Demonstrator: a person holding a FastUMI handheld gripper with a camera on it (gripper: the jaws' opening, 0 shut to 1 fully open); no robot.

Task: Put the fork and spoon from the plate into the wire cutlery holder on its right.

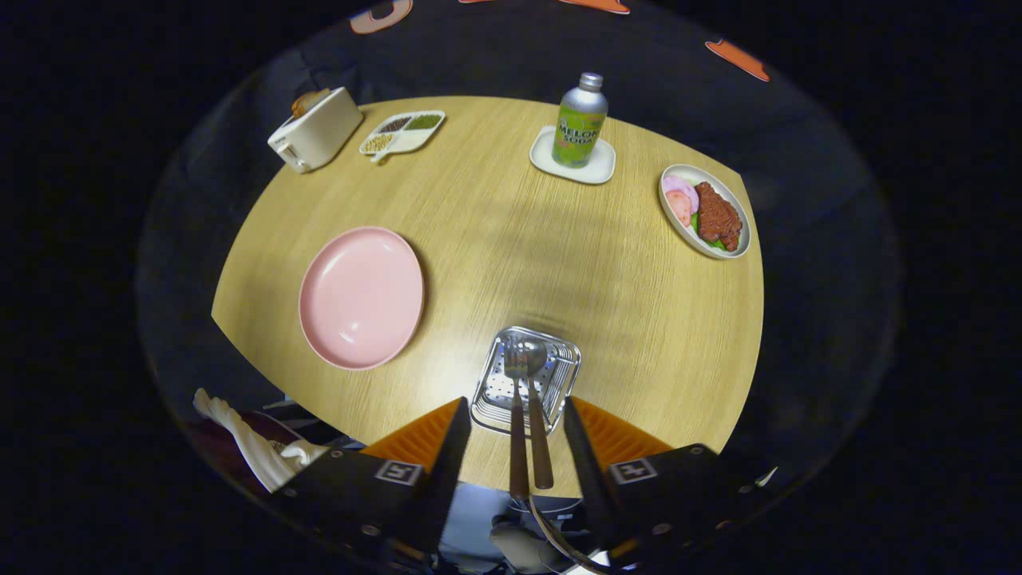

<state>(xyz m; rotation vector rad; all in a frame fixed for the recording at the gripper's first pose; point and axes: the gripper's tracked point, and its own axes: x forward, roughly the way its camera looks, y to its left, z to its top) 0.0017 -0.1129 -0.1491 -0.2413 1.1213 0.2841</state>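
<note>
The pink plate lies bare on the wooden table, left of the wire cutlery holder. A fork and a spoon stand in the holder with heads down. Their brown handles rise side by side toward me. My gripper is above the holder and open. Both handles pass through the gap between the fingers, with space on each side. Neither finger presses on them.
At the table's far side are a white toaster, a divided dish and a green soda bottle on a white coaster. An oval plate of food sits far right. The holder stands close to the table's near edge.
</note>
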